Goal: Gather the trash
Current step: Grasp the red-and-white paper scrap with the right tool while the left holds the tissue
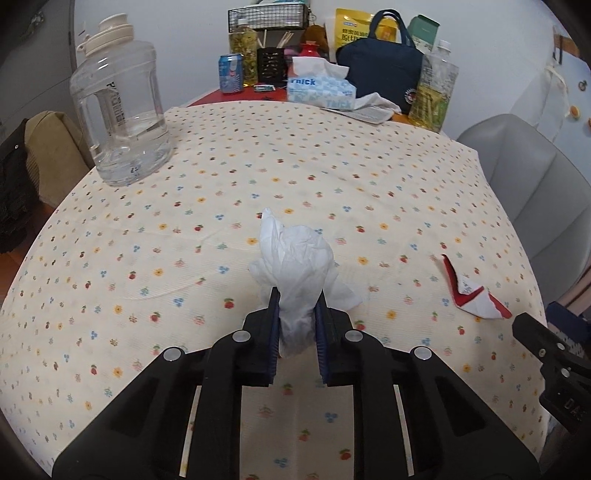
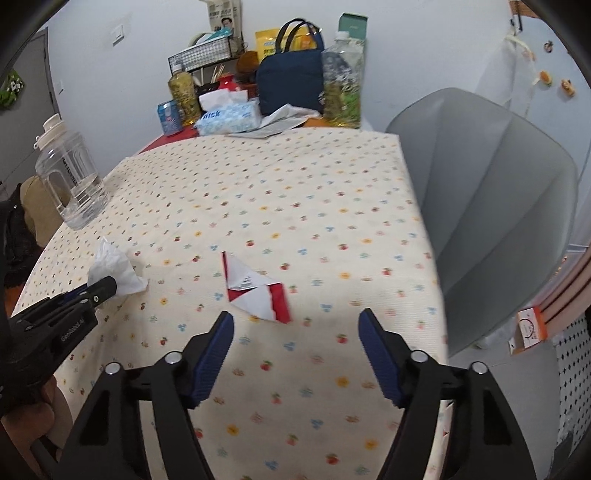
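Observation:
A crumpled white tissue [image 1: 295, 266] lies on the flowered tablecloth [image 1: 221, 184]; my left gripper [image 1: 297, 302] is shut on its near end. The tissue [image 2: 114, 269] and left gripper [image 2: 107, 286] also show at the left of the right wrist view. A torn red and white wrapper [image 2: 255, 291] lies flat on the cloth just ahead of my right gripper [image 2: 295, 321], which is open and empty above the cloth. The wrapper [image 1: 469, 291] appears at the right in the left wrist view, with part of the right gripper [image 1: 546, 350] near it.
A clear water jug [image 1: 118, 114] stands at the table's left edge. At the far end are a tissue box [image 1: 321, 90], a can [image 1: 231, 74], bottles [image 1: 436, 96], a navy bag [image 1: 384, 62] and a wire basket [image 1: 267, 16]. A grey chair [image 2: 491, 206] stands right of the table.

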Tool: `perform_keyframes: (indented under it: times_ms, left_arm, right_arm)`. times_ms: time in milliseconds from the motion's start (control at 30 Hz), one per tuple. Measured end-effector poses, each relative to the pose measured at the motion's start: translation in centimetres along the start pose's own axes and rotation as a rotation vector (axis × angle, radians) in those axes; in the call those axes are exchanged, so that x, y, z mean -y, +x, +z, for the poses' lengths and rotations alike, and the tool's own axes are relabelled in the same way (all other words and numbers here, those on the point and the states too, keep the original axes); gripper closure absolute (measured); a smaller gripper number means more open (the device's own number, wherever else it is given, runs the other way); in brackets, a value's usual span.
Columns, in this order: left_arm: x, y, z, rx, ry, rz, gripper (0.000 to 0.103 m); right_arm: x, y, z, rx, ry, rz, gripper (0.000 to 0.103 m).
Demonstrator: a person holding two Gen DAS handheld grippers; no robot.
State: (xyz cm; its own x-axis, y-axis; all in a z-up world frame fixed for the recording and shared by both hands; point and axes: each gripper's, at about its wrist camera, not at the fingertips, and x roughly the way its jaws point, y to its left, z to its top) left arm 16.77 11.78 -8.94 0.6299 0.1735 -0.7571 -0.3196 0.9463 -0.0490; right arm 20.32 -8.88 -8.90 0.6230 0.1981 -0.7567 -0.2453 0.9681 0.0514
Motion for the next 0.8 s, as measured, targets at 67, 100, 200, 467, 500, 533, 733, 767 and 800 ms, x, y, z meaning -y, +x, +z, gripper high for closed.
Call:
perform_keyframes:
  times_ms: [67, 100, 200, 467, 500, 533, 733, 767, 800]
  left_arm:
    - [-0.4, 0.1, 0.1, 0.001, -0.010, 0.008, 0.086]
    - [-0.6, 0.3, 0.1, -0.001, -0.012, 0.013, 0.086]
    - [-0.8, 0.6, 0.1, -0.004, -0.019, 0.017, 0.086]
    - [-0.6, 0.7, 0.2, -0.005, -0.019, 0.015, 0.086]
    - [-0.5, 0.6, 0.1, -0.004, -0.018, 0.013, 0.086]
    - [-0.3, 0.4, 0.1, -0.001, -0.017, 0.010, 0.086]
    - [1.0, -0.7, -0.2, 0.012, -0.003, -0.017, 0.086]
    - [1.2, -0.9, -0.2, 0.015, 0.000, -0.021, 0.086]
    - [1.5, -1.2, -0.2, 0.018, 0.002, -0.028, 0.086]
  right_arm:
    - [-0.5, 0.9, 0.0, -0.014, -0.007, 0.009, 0.042]
    - [-0.7, 1.3, 0.1, -0.021, -0.010, 0.012, 0.044]
    - [-1.2, 2.3, 0.4, -0.037, -0.025, 0.015, 0.054]
    - [-1.6, 2.8, 0.4, -0.060, -0.046, 0.018, 0.091]
    - [-1.5, 2.6, 0.4, -0.055, -0.042, 0.015, 0.094]
    - [-1.3, 2.1, 0.4, -0.045, -0.041, 0.009, 0.095]
    - [-0.3, -0.1, 0.0, -0.020, -0.030, -0.014, 0.099]
    - [0.0, -0.5, -0.2, -0.018, -0.026, -0.020, 0.099]
    - [0.1, -0.6, -0.3, -0.017, -0.025, -0.022, 0.099]
